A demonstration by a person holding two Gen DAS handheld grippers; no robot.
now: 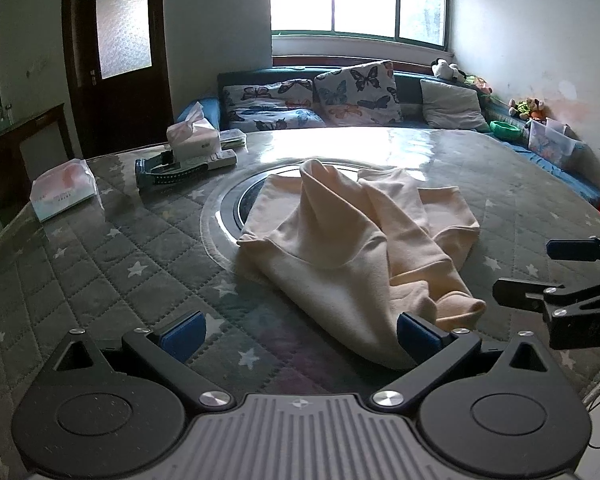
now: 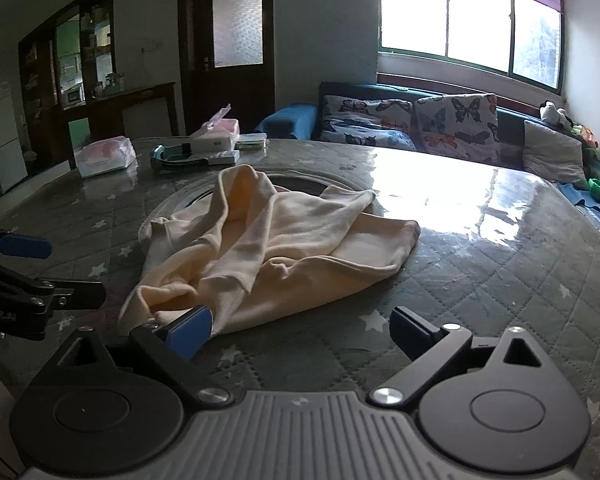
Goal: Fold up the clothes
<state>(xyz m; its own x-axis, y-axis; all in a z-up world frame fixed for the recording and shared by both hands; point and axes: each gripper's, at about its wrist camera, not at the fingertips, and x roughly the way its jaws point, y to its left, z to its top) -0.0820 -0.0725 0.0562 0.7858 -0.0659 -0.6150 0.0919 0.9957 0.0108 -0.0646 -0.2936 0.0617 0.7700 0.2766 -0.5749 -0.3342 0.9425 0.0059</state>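
Claws: left claw (image 1: 300,334) and right claw (image 2: 302,330) both spread wide, holding nothing.
Garment: cream garment (image 1: 352,248) lies crumpled mid-table (image 1: 100,280), near both claws.
Handling: likely soft, light, floppy; pinch near hem corners.

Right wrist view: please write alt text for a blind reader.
A crumpled cream garment lies on a quilted, star-patterned table. The open right hand-held gripper is low before it, the left hand-held gripper at the left edge; a sofa stands behind.
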